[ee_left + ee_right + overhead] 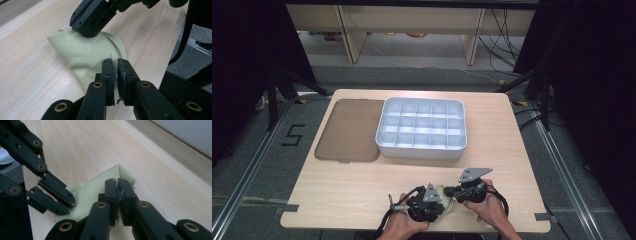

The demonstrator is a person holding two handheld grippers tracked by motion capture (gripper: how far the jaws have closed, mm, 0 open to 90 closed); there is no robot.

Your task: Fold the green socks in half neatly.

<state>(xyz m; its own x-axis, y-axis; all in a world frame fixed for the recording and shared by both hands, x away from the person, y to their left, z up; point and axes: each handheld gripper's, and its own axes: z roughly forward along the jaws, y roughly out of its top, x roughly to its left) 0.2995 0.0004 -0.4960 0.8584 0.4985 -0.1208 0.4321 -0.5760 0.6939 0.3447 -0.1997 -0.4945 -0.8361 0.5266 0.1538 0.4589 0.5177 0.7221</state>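
Note:
A pale yellow-green cloth (447, 200) lies crumpled on the wooden table (357, 187) close to its front edge, between the two hand-held grippers. My left gripper (116, 62) is shut on the near edge of the cloth (87, 52). The right gripper (117, 182) is shut on the opposite corner of the cloth (97, 187), whose woven tip pokes out just past the jaws. In the high view the left gripper (441, 202) and right gripper (453, 193) nearly meet tip to tip over the cloth. The cloth's underside is hidden.
A white tray (421, 151) divided into several empty compartments stands at the middle back of the table. Left of it lies a flat brown translucent lid (349, 130). The table's front edge runs just below the hands, and dark floor with metal rails surrounds the table.

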